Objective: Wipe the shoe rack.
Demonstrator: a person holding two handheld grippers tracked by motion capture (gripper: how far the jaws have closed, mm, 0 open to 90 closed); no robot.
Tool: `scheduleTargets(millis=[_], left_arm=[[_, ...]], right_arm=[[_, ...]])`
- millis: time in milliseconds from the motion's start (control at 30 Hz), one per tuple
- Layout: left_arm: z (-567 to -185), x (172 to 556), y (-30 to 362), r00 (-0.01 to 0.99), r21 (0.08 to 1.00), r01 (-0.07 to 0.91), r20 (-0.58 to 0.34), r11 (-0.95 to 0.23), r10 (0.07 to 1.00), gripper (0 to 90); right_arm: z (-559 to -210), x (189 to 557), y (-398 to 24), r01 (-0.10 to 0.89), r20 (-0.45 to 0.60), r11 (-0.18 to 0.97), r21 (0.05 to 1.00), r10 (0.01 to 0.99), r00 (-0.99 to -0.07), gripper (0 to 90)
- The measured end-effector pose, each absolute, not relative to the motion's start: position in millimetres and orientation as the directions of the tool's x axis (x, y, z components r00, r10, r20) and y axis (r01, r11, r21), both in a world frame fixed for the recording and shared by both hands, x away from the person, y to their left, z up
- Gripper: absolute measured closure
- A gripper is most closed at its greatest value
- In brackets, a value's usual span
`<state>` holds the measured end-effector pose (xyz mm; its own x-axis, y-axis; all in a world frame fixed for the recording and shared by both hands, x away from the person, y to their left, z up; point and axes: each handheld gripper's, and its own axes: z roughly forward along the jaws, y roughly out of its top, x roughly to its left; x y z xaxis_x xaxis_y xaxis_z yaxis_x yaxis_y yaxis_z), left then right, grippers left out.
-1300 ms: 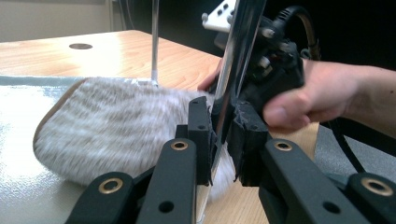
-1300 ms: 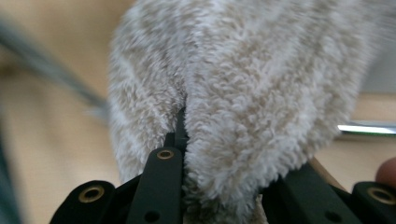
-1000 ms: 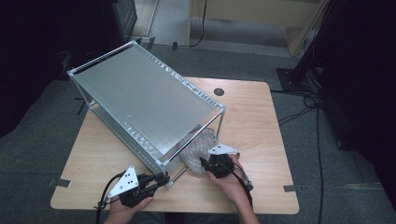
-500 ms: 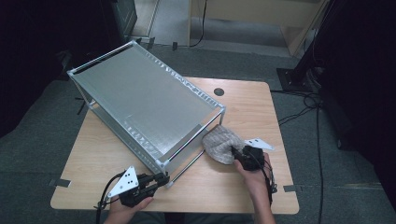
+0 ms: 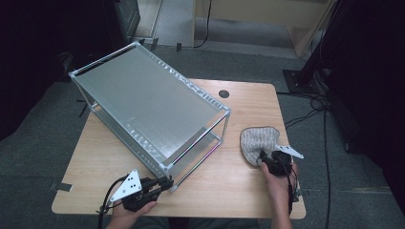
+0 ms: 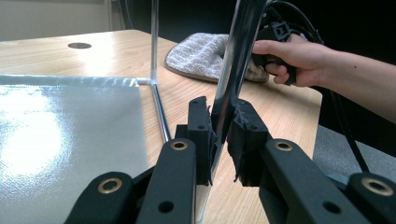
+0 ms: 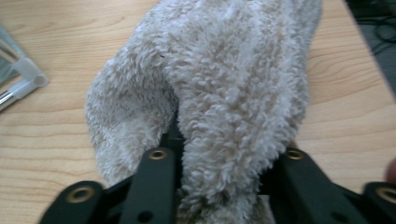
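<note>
Fluffy grey cloth lies at 3 o'clock of the metal rack, soft, light & floppy; best pinched at a bunched fold. R gripper jaws have just been opening, fold still pinched between them. L gripper clenched on rack's corner post.

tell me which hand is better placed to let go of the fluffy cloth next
Right. The right gripper has the fluffy cloth between its fingers on the table; the left gripper clamps the rack post.
</note>
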<state>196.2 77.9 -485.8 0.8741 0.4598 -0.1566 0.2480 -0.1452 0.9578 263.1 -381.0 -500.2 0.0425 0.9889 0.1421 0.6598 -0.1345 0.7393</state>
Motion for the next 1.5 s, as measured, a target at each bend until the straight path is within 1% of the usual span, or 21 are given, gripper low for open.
scheduleTargets(millis=[100,133,167,267,300,400,433,500,533,600,733,967,1100,1233,1267,1300,1333,1367,1433,1467,1500], left_arm=[[-486,196,78,0.874,0.958,0.249,-0.158,-0.145,0.460,79.6],[-486,196,78,0.874,0.958,0.249,-0.158,-0.145,0.460,79.5],[-486,196,78,0.874,0.957,0.252,-0.161,-0.143,0.459,79.5],[-486,197,78,0.874,0.956,0.260,-0.173,-0.137,0.455,79.2],[-486,197,78,0.874,0.955,0.262,-0.175,-0.137,0.454,79.0],[-486,198,79,0.875,0.955,0.265,-0.178,-0.136,0.451,78.0],[-485,197,80,0.879,0.955,0.267,-0.185,-0.132,0.438,76.3],[-485,197,81,0.884,0.955,0.264,-0.186,-0.131,0.428,69.9],[-484,196,83,0.889,0.958,0.254,-0.178,-0.131,0.421,66.2],[-482,196,87,0.889,0.959,0.255,-0.183,-0.122,0.420,60.0],[-480,198,97,0.882,0.960,0.260,-0.192,-0.105,0.430,53.1],[-479,203,111,0.854,0.958,0.278,-0.213,-0.071,0.475,50.0],[-478,205,116,0.845,0.958,0.281,-0.215,-0.065,0.490,49.6],[-478,208,120,0.837,0.957,0.284,-0.218,-0.057,0.503,49.2],[-478,208,120,0.837,0.957,0.284,-0.218,-0.057,0.503,49.1],[-478,209,123,0.832,0.957,0.284,-0.218,-0.055,0.511,49.1],[-478,209,123,0.832,0.957,0.284,-0.218,-0.055,0.511,49.0],[-478,209,125,0.826,0.957,0.285,-0.219,-0.049,0.519,49.0],[-477,211,129,0.821,0.958,0.284,-0.218,-0.047,0.528,48.9],[-477,211,129,0.821,0.958,0.284,-0.218,-0.047,0.528,48.9],[-477,212,131,0.812,0.957,0.287,-0.219,-0.044,0.540,48.9]], right_arm=[[-497,262,-380,0.633,0.206,-0.142,0.761,0.978,-0.028,45.0],[-497,262,-380,0.633,0.206,-0.142,0.761,0.978,-0.028,45.0],[-487,261,-377,0.596,0.210,-0.136,0.792,0.976,-0.056,34.1],[-470,257,-368,0.553,0.190,-0.111,0.826,0.978,-0.088,23.2],[-466,256,-366,0.544,0.185,-0.106,0.832,0.979,-0.092,21.5],[-454,249,-358,0.508,0.167,-0.093,0.856,0.981,-0.102,18.8],[-450,247,-356,0.496,0.160,-0.086,0.864,0.981,-0.108,17.8],[-446,245,-352,0.482,0.147,-0.075,0.873,0.983,-0.114,16.9],[-441,241,-347,0.467,0.142,-0.067,0.882,0.982,-0.126,14.0],[-436,238,-342,0.454,0.127,-0.055,0.889,0.983,-0.130,13.0],[-427,234,-336,0.416,0.107,-0.038,0.909,0.984,-0.144,10.3],[-422,231,-335,0.406,0.096,-0.033,0.913,0.986,-0.136,10.5],[-418,229,-330,0.389,0.099,-0.029,0.921,0.982,-0.163,10.9],[-418,227,-313,0.390,0.110,-0.015,0.921,0.969,-0.222,11.0],[-418,227,-313,0.390,0.110,-0.015,0.921,0.969,-0.222,11.0],[-421,227,-299,0.397,0.110,0.005,0.918,0.958,-0.265,11.0],[-421,227,-299,0.397,0.110,0.005,0.918,0.958,-0.265,11.0],[-425,227,-285,0.399,0.107,0.026,0.916,0.945,-0.308,11.0],[-428,226,-271,0.404,0.101,0.050,0.913,0.933,-0.344,11.1],[-428,226,-271,0.404,0.101,0.050,0.913,0.933,-0.344,11.1],[-432,224,-255,0.406,0.102,0.071,0.911,0.916,-0.389,11.3]])
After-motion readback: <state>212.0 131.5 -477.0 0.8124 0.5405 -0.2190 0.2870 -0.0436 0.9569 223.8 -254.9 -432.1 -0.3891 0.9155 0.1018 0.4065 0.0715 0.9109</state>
